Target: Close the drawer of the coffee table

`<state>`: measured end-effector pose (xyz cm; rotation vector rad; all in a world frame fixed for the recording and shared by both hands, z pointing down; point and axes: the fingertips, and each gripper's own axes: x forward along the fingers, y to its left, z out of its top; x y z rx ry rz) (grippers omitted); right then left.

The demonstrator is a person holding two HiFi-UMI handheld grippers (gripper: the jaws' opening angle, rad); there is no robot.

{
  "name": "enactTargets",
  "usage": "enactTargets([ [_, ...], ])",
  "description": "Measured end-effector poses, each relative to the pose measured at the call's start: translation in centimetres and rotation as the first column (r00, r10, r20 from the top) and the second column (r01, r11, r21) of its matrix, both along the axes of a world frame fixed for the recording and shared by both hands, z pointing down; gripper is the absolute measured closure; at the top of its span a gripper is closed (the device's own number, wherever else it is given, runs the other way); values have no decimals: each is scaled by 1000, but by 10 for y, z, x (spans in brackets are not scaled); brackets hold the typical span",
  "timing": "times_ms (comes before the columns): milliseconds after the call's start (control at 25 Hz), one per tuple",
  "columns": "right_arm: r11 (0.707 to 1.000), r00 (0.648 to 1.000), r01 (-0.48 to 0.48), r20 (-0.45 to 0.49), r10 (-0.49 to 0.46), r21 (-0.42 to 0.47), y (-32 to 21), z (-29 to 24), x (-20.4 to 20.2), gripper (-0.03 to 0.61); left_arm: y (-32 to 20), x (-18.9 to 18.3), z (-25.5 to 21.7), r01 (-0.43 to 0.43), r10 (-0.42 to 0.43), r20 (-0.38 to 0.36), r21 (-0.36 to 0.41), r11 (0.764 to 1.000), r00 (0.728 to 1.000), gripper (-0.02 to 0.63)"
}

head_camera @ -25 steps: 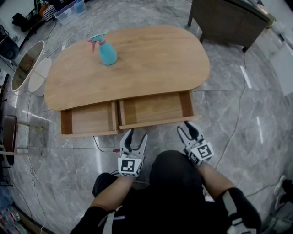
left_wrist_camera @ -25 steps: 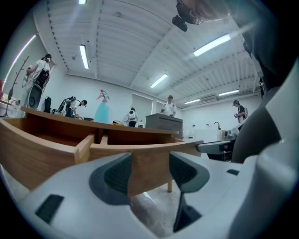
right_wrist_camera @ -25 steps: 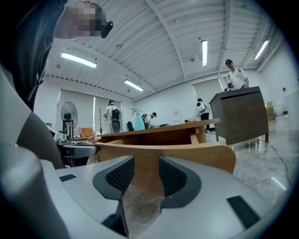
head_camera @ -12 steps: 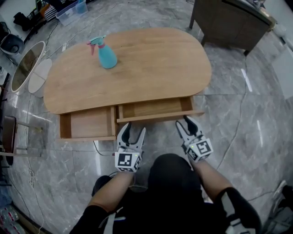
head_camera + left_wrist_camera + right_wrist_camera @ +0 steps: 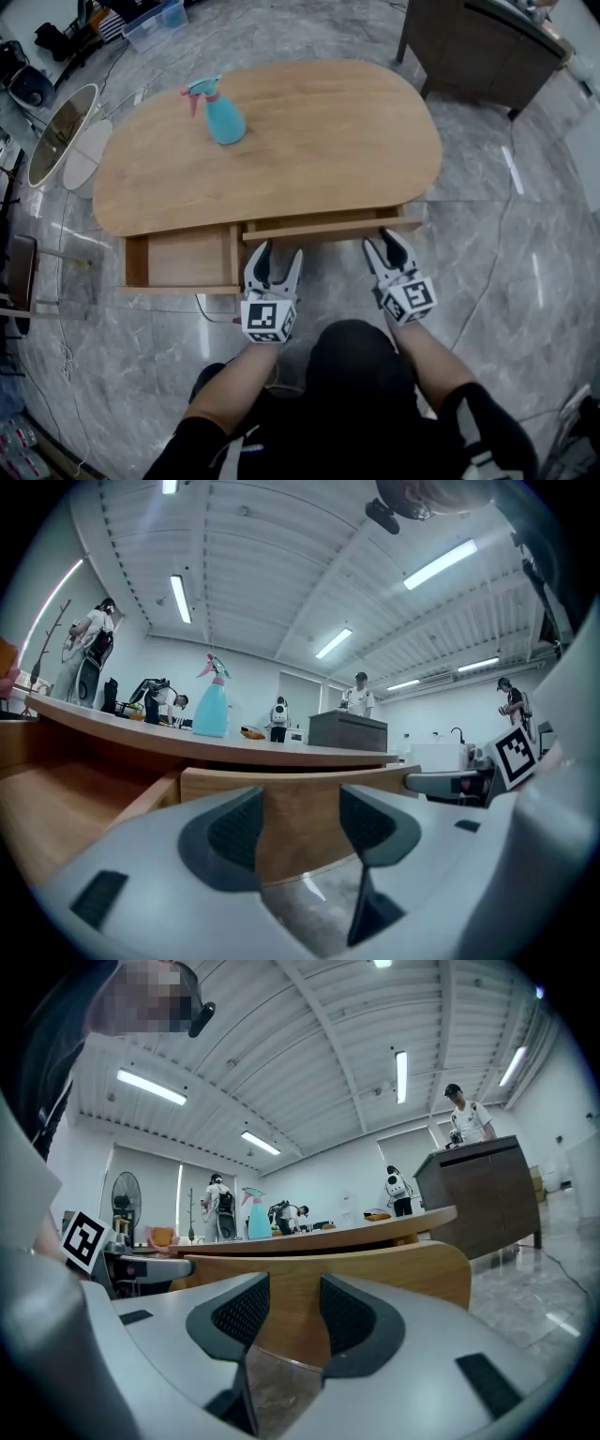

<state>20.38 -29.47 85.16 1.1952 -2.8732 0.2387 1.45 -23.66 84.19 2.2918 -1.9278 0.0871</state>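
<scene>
The oval wooden coffee table [image 5: 300, 141] has two drawers on its near side. The right drawer [image 5: 328, 230] is pushed almost fully in; only its front board and a thin strip show. The left drawer [image 5: 183, 258] stands pulled out and empty. My left gripper [image 5: 274, 251] is open, its tips at the right drawer's front near its left end. My right gripper [image 5: 382, 240] is open too, tips at the same front near its right end. The left gripper [image 5: 302, 822] and the right gripper [image 5: 286, 1312] each see the drawer front [image 5: 300, 803] [image 5: 394, 1274] close ahead.
A teal spray bottle [image 5: 220, 114] stands on the tabletop at the back left. An oval mirror [image 5: 56, 131] lies on the floor to the left, a dark cabinet [image 5: 487, 47] stands at the back right, and a cable [image 5: 214, 307] runs under the open drawer.
The right drawer has slid from well open to nearly shut under the tabletop. Both grippers moved forward with its front. The left drawer stayed open.
</scene>
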Motion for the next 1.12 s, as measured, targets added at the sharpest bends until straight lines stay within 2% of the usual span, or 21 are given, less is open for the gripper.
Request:
enactTargets([
  [440, 999, 1000, -3, -26, 4, 40, -33, 0, -12, 413, -35, -10, -1, 7, -9, 48, 29, 1000, 999, 360],
  [760, 998, 997, 41, -67, -38, 54, -49, 0, -19, 413, -51, -18, -1, -31, 29, 40, 30, 999, 999, 362],
  [1000, 999, 999, 29, -45, -28, 34, -65, 1, -22, 413, -66, -21, 0, -57, 56, 59, 16, 998, 997, 360],
  [1120, 997, 998, 44, -58, -41, 55, -68, 3, -21, 416, -67, -20, 0, -78, 77, 54, 19, 997, 996, 364],
])
